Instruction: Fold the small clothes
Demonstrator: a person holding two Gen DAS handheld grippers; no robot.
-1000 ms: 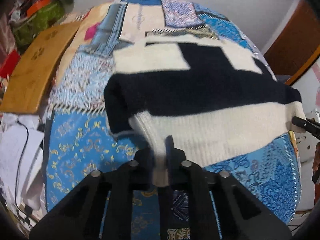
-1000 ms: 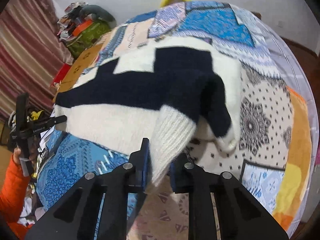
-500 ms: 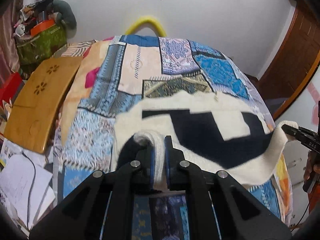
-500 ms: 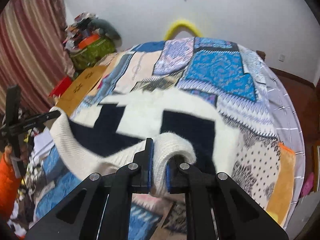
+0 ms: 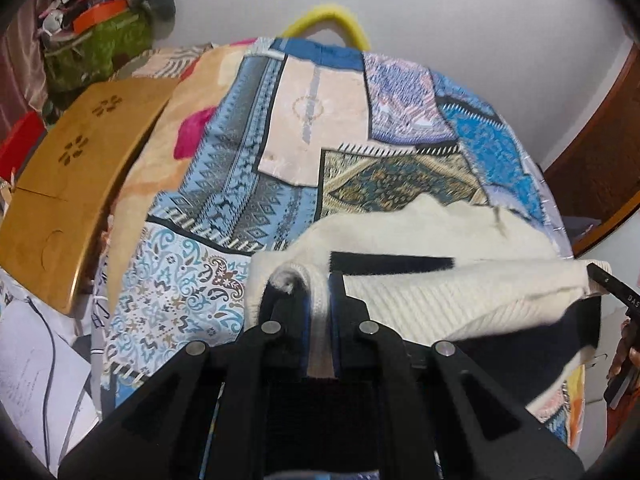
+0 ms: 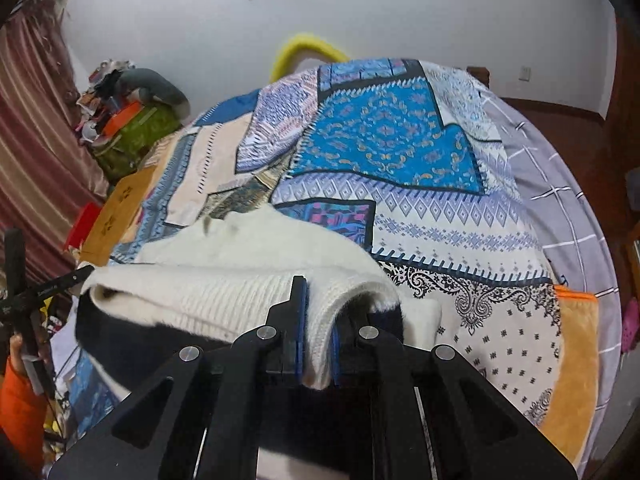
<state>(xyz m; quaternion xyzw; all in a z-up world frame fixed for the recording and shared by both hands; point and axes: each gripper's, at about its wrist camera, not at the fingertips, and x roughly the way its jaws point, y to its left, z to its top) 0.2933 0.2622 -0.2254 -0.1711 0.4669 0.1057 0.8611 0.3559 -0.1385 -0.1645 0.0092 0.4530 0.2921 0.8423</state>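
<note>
The bed (image 5: 224, 184), covered by a patchwork bedspread (image 6: 400, 148), fills most of both views; its far half lies bare up to the wall, and its right edge shows a grey checked sheet (image 6: 560, 200). Beside the bed's left edge lies a wooden board (image 5: 68, 184), with clutter beyond it. On the near part of the bed is the sweater (image 5: 420, 236), cream with dark blocks, its ribbed hem lifted and doubled back over the body that still lies flat. The left gripper (image 5: 320, 312) is clamped tight on the hem's left corner; the right gripper (image 6: 318, 332) pinches the hem's right corner just as narrowly. The hem stretches between them, above the bed's near edge.
</note>
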